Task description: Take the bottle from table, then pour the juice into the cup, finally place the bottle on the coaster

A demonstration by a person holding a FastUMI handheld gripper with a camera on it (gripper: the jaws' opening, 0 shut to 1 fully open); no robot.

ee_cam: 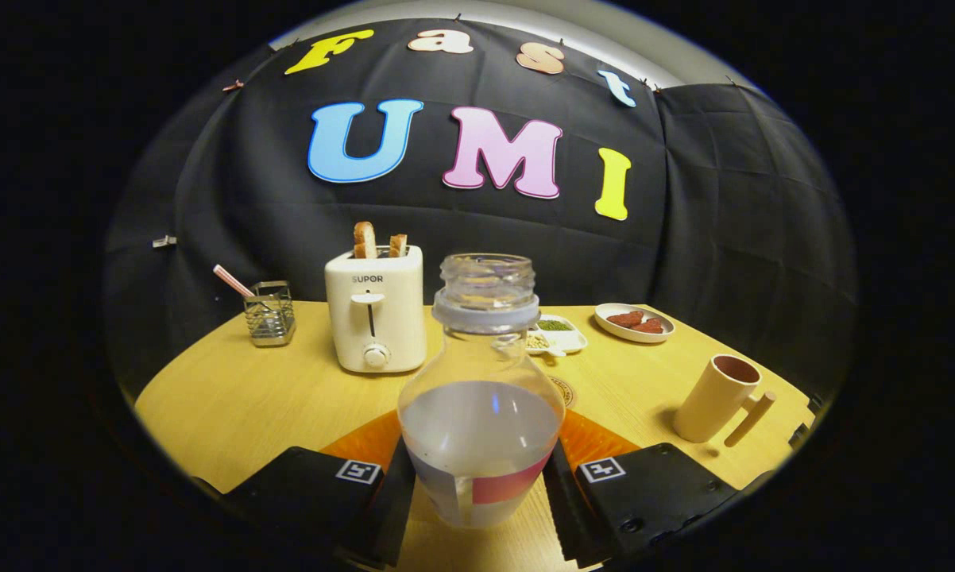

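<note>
A clear bottle (481,397) with an open neck and a pale liquid filling its lower half stands upright between my fingers. My gripper (477,477) is shut on it, one finger pressing each side of its lower body. A beige cup (712,397) with a stick-like handle stands on the table to the right, ahead of the right finger. An orange round mat (597,441) lies just behind the bottle, mostly hidden by it. A small patterned disc (565,392) peeks out beyond the bottle's right shoulder.
On the wooden table (231,397), a white toaster (376,310) with two slices stands beyond the bottle to the left. A wire holder (269,314) with a straw sits further left. A divided snack dish (557,334) and an oval plate (633,322) lie at the back right.
</note>
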